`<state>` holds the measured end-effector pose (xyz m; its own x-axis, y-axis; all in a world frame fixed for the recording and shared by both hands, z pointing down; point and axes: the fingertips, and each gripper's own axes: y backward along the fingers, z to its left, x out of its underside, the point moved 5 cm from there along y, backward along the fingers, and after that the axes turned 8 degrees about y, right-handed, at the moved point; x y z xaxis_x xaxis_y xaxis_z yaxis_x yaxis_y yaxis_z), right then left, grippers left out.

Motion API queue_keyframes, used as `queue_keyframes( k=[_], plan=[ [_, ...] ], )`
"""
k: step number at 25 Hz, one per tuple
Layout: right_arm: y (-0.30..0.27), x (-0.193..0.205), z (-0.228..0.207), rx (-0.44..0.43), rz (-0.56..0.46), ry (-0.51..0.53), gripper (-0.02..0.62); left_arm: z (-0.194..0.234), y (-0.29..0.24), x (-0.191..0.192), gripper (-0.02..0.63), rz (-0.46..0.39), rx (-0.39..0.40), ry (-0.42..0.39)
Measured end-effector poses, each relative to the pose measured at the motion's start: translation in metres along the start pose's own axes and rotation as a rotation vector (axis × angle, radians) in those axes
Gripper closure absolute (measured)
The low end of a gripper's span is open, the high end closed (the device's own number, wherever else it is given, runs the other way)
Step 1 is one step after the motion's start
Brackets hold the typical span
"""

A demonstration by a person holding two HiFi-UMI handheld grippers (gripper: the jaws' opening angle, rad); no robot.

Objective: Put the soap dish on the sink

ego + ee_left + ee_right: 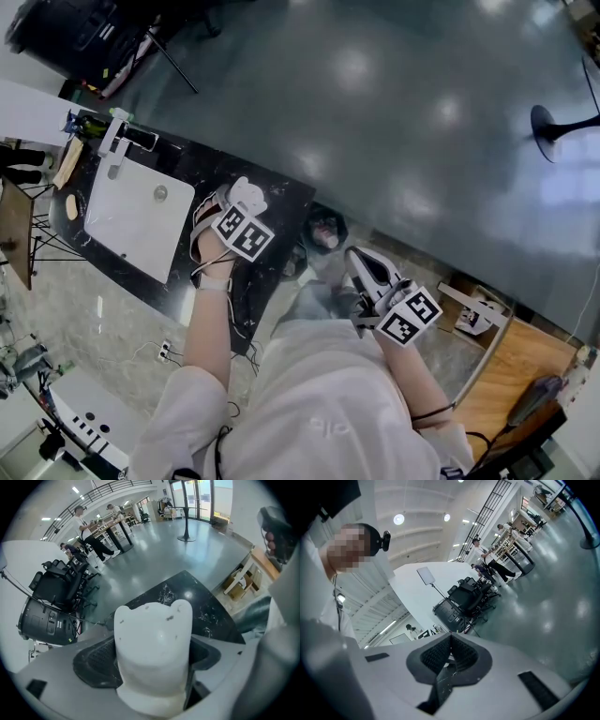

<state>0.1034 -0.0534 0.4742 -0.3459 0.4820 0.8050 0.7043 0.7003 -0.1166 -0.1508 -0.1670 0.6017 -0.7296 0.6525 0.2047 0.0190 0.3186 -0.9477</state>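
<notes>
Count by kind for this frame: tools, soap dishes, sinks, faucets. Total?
tools: 2, left tool and right tool
soap dish: 1, gripped in the left tool
sink: 1
faucet: 1
total: 5

Head view steeply down on black counter, left gripper view close over it, right gripper view tilted upward.

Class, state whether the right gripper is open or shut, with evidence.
Shut: the right gripper has its pads pressed together, nothing between.
</notes>
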Motion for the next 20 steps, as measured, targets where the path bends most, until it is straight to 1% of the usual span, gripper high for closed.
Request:
queue_keyframes(
  k=[5,7,9,16,18,20],
  plan=[
    [0.002,-0.001,0.002,-0.001,-0.007,0.002,0.575,0.002,0.002,0.005,0.173,0.019,-0.040,-0.021],
    [0.004,-0.001,0.003,-0.003,-0.008,0.003,0.575,0.002,0.004,0.007,0.173,0.015,-0.039,-0.015],
    [0.007,0.000,0.003,-0.005,-0.007,0.003,0.575,0.001,0.006,0.008,0.173,0.002,-0.030,0.002],
    [0.012,0.001,0.007,-0.013,-0.009,0.007,0.575,0.000,0.022,0.006,0.173,-0.051,-0.036,0.043],
    [0.013,0.000,0.008,-0.018,-0.008,0.008,0.575,0.000,0.030,0.004,0.173,-0.078,-0.035,0.066],
    [0.014,-0.001,0.010,-0.021,-0.006,0.009,0.575,-0.001,0.040,0.002,0.173,-0.111,-0.016,0.101]
  ],
)
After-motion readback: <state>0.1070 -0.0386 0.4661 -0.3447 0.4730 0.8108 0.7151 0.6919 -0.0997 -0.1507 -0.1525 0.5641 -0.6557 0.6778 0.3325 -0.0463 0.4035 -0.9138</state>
